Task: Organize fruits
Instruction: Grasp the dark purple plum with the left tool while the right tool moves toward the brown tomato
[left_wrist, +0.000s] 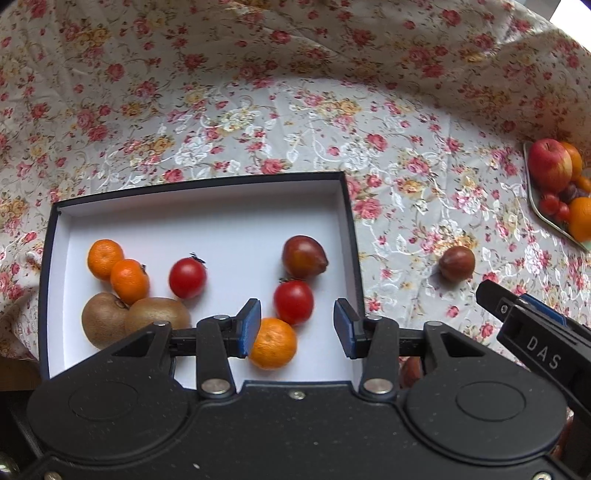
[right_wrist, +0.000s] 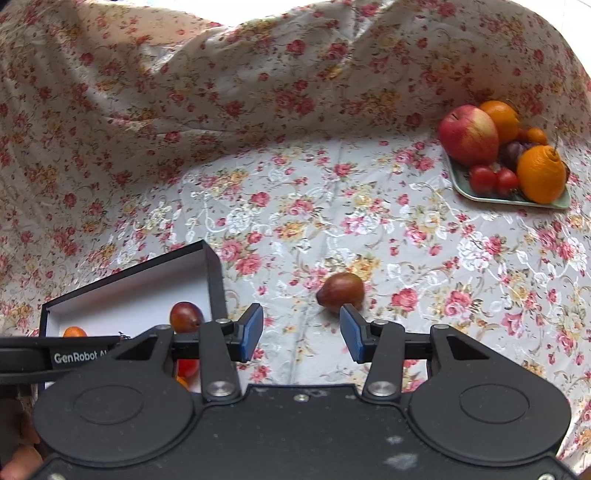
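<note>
A dark box (left_wrist: 349, 229) with a white inside holds two mandarins (left_wrist: 105, 258), two kiwis (left_wrist: 105, 319), two tomatoes (left_wrist: 187, 277), a brown-red fruit (left_wrist: 303, 257) and an orange (left_wrist: 275, 345). My left gripper (left_wrist: 297, 326) hangs open over the box's near right part. The orange lies just beyond its left pad and is not gripped. A second brown-red fruit (right_wrist: 341, 291) (left_wrist: 457, 264) lies on the cloth right of the box. My right gripper (right_wrist: 301, 328) stands open over bare cloth, its right fingertip (right_wrist: 349, 314) just short of that fruit.
A pale green tray (right_wrist: 517, 201) at the far right carries an apple (right_wrist: 467, 134), oranges, tomatoes and a dark plum. Flowered cloth (right_wrist: 295, 206) covers the table and rises behind it. The box (right_wrist: 216, 280) sits left of my right gripper.
</note>
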